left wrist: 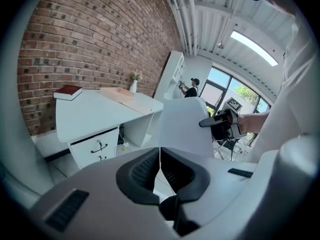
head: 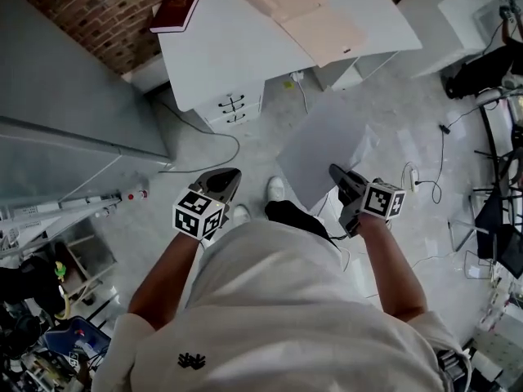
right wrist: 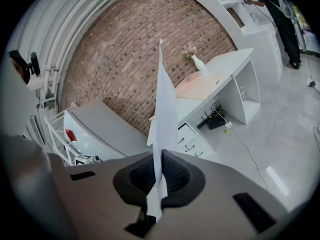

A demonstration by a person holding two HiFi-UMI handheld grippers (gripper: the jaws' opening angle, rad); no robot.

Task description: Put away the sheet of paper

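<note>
Right gripper (head: 337, 172) clenches the sheet of paper (head: 321, 152) by its edge, centre-right in the head view; left gripper (head: 230, 178) clenched, empty; likely light, floppy, crease-prone; hold edges gently.

Daylight came through the windows (left wrist: 225, 86) at 3 o'clock in the left gripper view, and a ceiling panel (left wrist: 254, 48) at 1 o'clock glared white. The head view was dimmer, with soft shadows; the sheet of paper (head: 323, 149) read grey and the desk (head: 229, 55) brighter. Both gripper views bulged like a fisheye, with black corners and a soft near foreground.
</note>
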